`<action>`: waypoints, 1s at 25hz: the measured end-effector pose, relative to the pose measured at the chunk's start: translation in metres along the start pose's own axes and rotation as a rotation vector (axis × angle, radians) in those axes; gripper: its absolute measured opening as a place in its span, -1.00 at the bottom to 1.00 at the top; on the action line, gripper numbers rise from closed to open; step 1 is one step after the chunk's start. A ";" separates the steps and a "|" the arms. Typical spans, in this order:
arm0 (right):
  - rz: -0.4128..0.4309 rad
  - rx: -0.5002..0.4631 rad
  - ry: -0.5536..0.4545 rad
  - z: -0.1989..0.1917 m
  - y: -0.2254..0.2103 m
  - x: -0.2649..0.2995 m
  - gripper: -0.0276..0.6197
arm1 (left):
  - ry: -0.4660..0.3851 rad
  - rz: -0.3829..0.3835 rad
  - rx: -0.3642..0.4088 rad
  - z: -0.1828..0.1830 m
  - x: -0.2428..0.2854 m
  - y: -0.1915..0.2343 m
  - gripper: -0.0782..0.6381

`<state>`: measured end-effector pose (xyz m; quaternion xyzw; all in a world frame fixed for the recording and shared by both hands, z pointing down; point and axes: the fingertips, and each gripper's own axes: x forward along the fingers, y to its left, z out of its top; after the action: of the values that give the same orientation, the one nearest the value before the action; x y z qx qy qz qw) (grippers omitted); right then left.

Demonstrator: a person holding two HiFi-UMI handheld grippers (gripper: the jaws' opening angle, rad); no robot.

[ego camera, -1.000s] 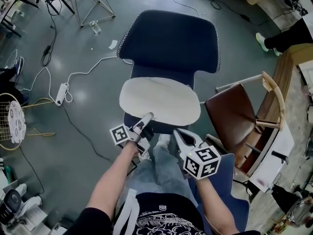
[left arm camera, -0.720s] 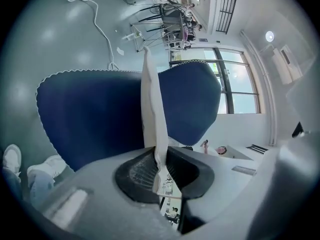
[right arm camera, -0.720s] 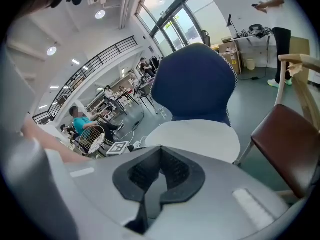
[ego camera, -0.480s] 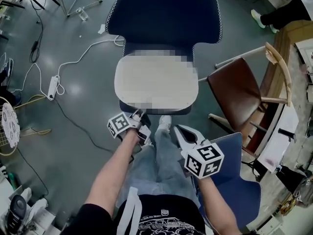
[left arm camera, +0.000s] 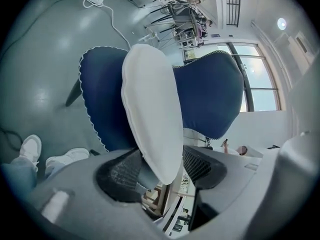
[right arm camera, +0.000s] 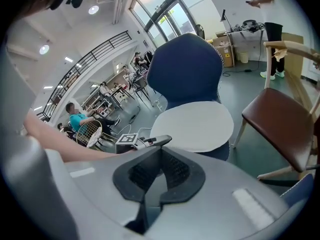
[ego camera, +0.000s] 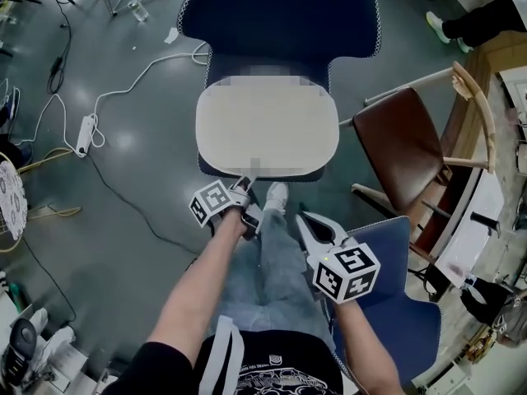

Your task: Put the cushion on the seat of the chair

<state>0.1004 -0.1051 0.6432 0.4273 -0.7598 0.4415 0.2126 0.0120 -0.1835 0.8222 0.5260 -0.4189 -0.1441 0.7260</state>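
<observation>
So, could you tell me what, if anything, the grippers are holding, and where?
Nothing is gripped: the left gripper is opening its jaws, with the near edge of the cushion between them; the right gripper is shut, empty.

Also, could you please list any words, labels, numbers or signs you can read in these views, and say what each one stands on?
No text here can be read.
Black shirt: a white print that may include lettering, too small and blurred to read.
Left marker cube: black-and-white square patterns only, no letters or numbers.
Right marker cube: the same kind of pattern, no letters or numbers.
</observation>
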 end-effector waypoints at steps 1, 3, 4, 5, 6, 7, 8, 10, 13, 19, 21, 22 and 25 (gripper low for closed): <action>0.005 0.002 0.001 -0.001 0.001 0.000 -0.92 | 0.002 0.019 0.002 -0.002 -0.002 0.002 -0.03; 0.016 0.001 -0.004 0.001 0.005 0.000 -0.92 | 0.022 0.045 0.016 -0.007 -0.008 0.004 -0.02; 0.020 0.001 -0.009 0.003 0.007 0.001 -0.92 | 0.036 0.047 0.027 -0.010 -0.011 0.002 -0.03; 0.025 0.001 -0.013 0.005 0.010 0.002 -0.92 | 0.052 0.042 0.036 -0.013 -0.015 -0.001 -0.03; 0.030 0.003 -0.016 0.006 0.013 0.003 -0.92 | 0.066 0.032 0.042 -0.017 -0.021 -0.005 -0.03; 0.035 0.006 -0.019 0.007 0.017 0.004 -0.92 | 0.076 0.019 0.043 -0.021 -0.027 -0.010 -0.03; 0.041 0.007 -0.022 0.009 0.021 0.004 -0.92 | 0.081 0.003 0.045 -0.023 -0.032 -0.017 -0.03; 0.053 0.006 -0.030 0.016 0.029 0.004 -0.92 | 0.090 -0.027 0.067 -0.025 -0.043 -0.035 -0.03; 0.062 0.011 -0.030 0.022 0.046 -0.003 -0.92 | 0.124 -0.064 0.160 -0.032 -0.065 -0.072 -0.03; 0.093 -0.025 -0.087 0.057 0.066 -0.004 -0.92 | 0.094 -0.210 0.345 -0.016 -0.087 -0.167 -0.06; 0.102 -0.029 -0.108 0.067 0.075 -0.008 -0.92 | 0.079 -0.242 0.405 -0.013 -0.099 -0.192 -0.07; 0.105 -0.033 -0.119 0.072 0.079 -0.010 -0.92 | 0.075 -0.253 0.437 -0.012 -0.106 -0.203 -0.07; 0.113 -0.054 -0.150 0.086 0.093 -0.018 -0.92 | 0.072 -0.305 0.506 -0.014 -0.127 -0.235 -0.13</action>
<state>0.0372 -0.1478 0.5405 0.4099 -0.8081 0.3988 0.1414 -0.0001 -0.1871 0.5548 0.7518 -0.3316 -0.1240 0.5562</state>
